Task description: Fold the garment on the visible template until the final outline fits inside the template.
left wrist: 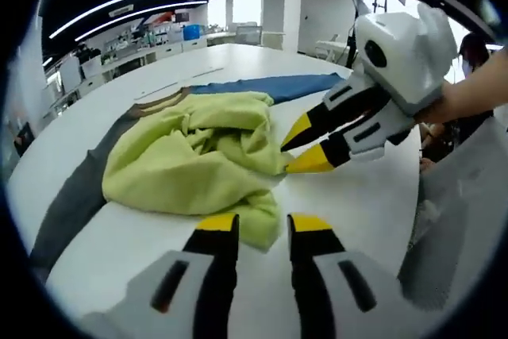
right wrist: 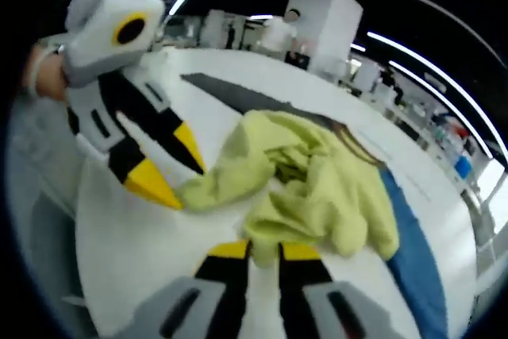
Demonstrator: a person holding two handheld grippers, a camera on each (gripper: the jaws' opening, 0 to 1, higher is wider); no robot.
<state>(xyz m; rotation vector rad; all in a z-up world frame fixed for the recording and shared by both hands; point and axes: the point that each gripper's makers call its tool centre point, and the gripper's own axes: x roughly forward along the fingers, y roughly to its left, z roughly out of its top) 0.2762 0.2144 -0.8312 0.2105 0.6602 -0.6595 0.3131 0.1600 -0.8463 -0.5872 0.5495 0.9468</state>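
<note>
A crumpled yellow-green garment lies in a heap on a white round table. Under it is a flat strip, dark grey at one end, tan in the middle and blue at the other. My left gripper is at the heap's near edge, its yellow tips close on either side of a lobe of the cloth. My right gripper pinches another edge of the same heap, which is drawn to a point between its tips.
A person's hand holds the right gripper. The table's edge curves close by on the right in the left gripper view. Behind the table stand a white pillar and desks. A person stands far back.
</note>
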